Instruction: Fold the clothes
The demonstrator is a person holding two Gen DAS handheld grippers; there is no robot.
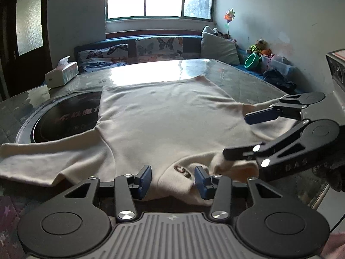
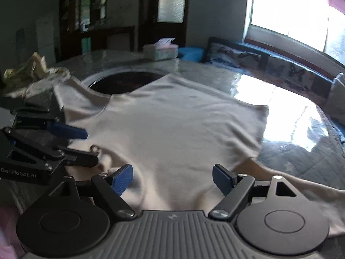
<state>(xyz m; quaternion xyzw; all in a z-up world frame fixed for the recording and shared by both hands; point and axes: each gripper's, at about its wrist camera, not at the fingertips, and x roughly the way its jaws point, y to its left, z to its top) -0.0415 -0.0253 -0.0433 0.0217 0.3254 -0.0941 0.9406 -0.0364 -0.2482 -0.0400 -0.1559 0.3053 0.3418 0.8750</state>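
Nearest the left wrist camera, the left tool (image 1: 172, 178) stands spread over the collar of a cream sweater (image 1: 163, 118), its blue pads either side of the neck label and pinching nothing. That sweater lies flat on the glass-topped counter (image 1: 248, 79), body toward the far window, one sleeve trailing left — laid out, I judge, ready for folding. At the right shoulder the right tool (image 2: 172, 178) hovers, also spread wide and empty (likely lining up a grip). A tissue box (image 1: 61, 74) sits far left, well apart.
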